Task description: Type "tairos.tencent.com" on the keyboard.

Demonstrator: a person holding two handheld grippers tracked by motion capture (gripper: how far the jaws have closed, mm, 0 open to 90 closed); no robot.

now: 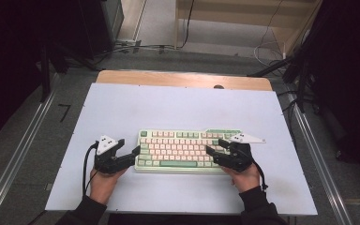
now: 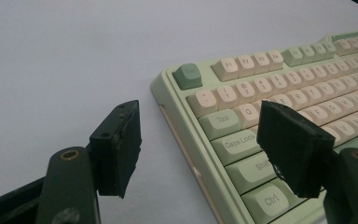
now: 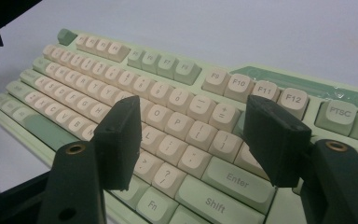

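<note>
The keyboard (image 1: 183,151) lies flat on the near middle of the white table (image 1: 122,108). It looks rigid and fairly weighty, its keycaps loose enough to pop off, so the smooth green side edges are probably the safest hold. The left gripper (image 1: 130,153) straddles its left edge, the right gripper (image 1: 212,149) hovers over the right-hand keys; both are open and empty

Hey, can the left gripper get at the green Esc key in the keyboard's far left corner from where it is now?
Probably yes. The left gripper sits open at the keyboard's left edge, with bare table and no obstacle between it and the Esc key.
</note>
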